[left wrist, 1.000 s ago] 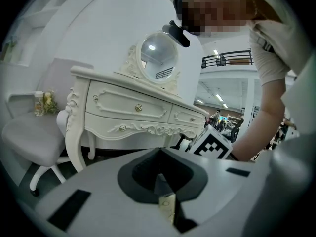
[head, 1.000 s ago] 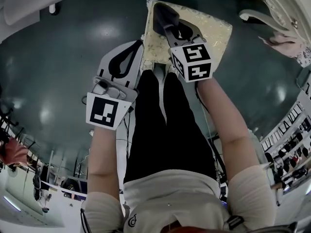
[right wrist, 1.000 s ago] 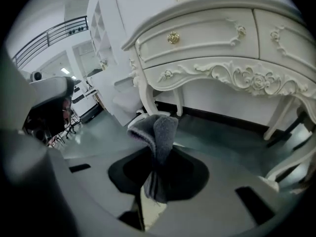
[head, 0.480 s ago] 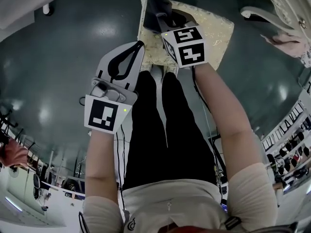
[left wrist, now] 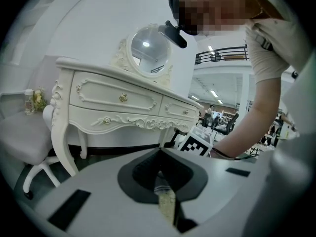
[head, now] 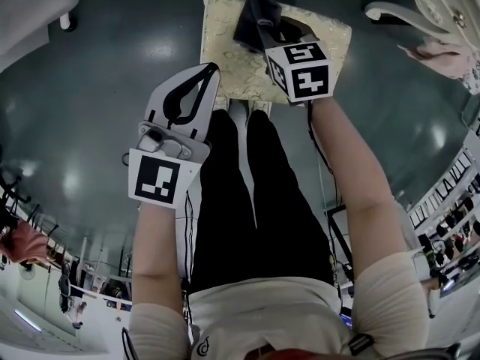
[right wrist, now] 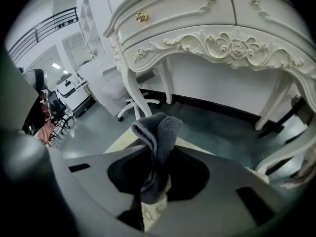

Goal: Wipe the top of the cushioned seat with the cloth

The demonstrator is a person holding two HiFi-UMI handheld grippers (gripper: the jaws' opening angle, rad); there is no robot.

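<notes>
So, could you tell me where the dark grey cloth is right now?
In the head view the dark grey fleecy cloth is pinched in the right gripper, over the far middle of the cream patterned cushioned seat.

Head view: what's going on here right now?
A person stands over the cushioned seat with a gripper in each hand. The right gripper has its jaws shut on the dark cloth, held at the seat's top toward its far side; whether the cloth presses on the fabric cannot be told. The left gripper, jaws together and empty, hangs off the seat's near left corner, above the floor.
</notes>
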